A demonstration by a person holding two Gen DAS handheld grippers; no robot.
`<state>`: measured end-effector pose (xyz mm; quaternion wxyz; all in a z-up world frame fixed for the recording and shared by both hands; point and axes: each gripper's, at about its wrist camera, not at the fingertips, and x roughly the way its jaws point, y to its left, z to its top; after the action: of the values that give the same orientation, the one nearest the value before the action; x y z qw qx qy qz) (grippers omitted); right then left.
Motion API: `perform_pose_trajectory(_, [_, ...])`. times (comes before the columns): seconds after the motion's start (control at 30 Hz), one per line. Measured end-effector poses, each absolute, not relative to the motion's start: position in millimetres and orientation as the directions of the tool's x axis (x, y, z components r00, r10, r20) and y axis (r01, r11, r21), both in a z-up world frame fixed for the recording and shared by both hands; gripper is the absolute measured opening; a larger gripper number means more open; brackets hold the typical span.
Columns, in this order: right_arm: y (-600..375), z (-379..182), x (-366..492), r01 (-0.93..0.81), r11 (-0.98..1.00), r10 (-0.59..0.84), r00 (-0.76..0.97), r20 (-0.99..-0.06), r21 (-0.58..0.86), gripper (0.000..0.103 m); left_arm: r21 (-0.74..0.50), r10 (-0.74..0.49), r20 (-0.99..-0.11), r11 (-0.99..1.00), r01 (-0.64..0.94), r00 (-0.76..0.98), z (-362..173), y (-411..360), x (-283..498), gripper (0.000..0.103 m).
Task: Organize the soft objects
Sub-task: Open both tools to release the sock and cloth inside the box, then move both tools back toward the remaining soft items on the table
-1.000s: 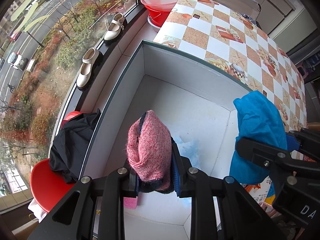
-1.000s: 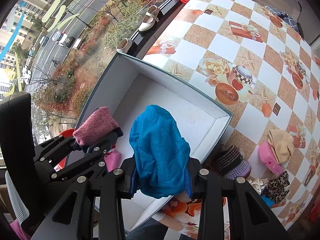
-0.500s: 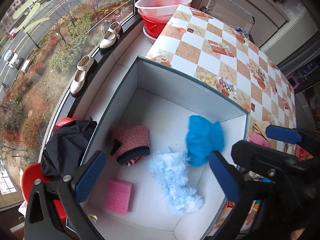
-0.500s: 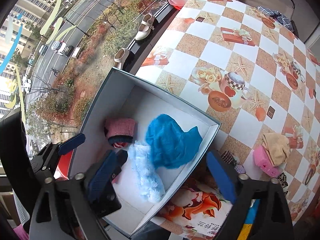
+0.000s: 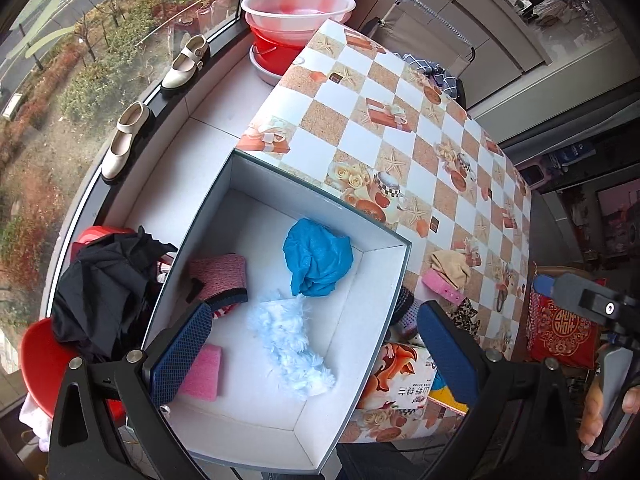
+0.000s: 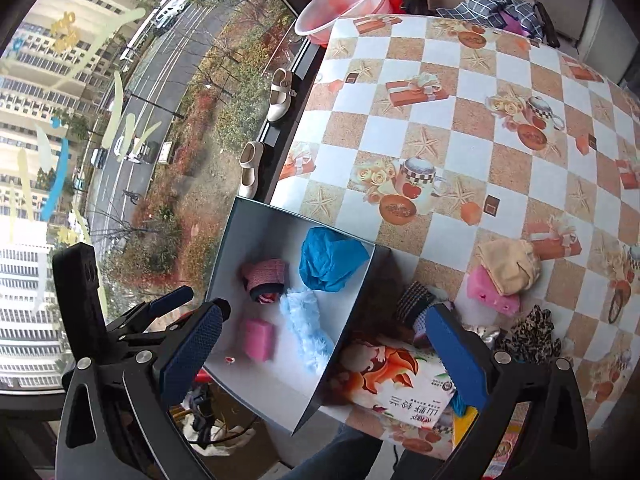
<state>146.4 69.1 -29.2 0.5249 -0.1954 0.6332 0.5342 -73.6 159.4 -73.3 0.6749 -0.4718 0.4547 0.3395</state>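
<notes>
On the checkered table [image 6: 460, 128] beside the window, the white box [image 5: 276, 428] stands at the near corner, and I hold both claws above it. My left claw [image 5: 316, 354] is wide open and empty, and my right claw [image 6: 324, 356] is the same.

Inside the box lie four soft things: a blue cloth [image 5: 318, 256] against the far wall, a pink knit [image 5: 220, 274] by the left wall, a pale fluffy piece [image 5: 292, 348] in the middle, touching the blue cloth, and a pink sponge [image 5: 202, 372] near the front.

More things wait on the table, to the right of the box: a beige hat [image 6: 508, 266] resting on a pink block [image 6: 494, 294], a striped knit [image 6: 416, 304] just beside the box wall, and a leopard cloth [image 6: 528, 336].

I judge all of them light and limp. They will fold and sag, so I should pinch each one at its thick middle, not at an edge. The block seems firmer and should keep its shape.

The tablecloth looks smooth, so a thing may slide when I close on it. The box has much free floor.
</notes>
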Motion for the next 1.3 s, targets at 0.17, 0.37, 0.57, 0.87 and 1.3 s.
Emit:
perform_pose_trajectory(0.17, [18, -13, 190, -0.705, 0.449, 0.36, -0.419, -0.833, 0.549, 0.103, -0.306, 0.002, -0.943, 0.396, -0.866, 0.334, -62, 142, -48, 0.102])
perform_pose_trajectory(0.37, [-45, -9, 248, -0.646, 0.566, 0.365, -0.361, -0.858, 0.512, 0.103, -0.29, -0.065, -0.951, 0.532, -0.795, 0.303, -69, 110, 28, 0.102])
perform_pose_trajectory(0.57, [-87, -44, 305, -0.601, 0.671, 0.314, -0.301, -0.901, 0.434, 0.103, -0.279, -0.125, -0.958, 0.62, -0.733, 0.259, -88, 92, 111, 0.102])
perform_pose_trajectory(0.87, [-101, -162, 331, -0.626, 0.68, 0.173, -0.37, -0.913, 0.382, 0.103, -0.167, -0.168, -0.984, 0.705, -0.689, 0.067, -175, 84, 220, 0.102])
perform_pose_trajectory(1.3, [-70, -242, 312, -0.763, 0.536, 0.097, -0.37, -0.924, 0.362, 0.103, -0.014, -0.156, -0.975, 0.751, -0.661, -0.157, -261, 87, 268, 0.088])
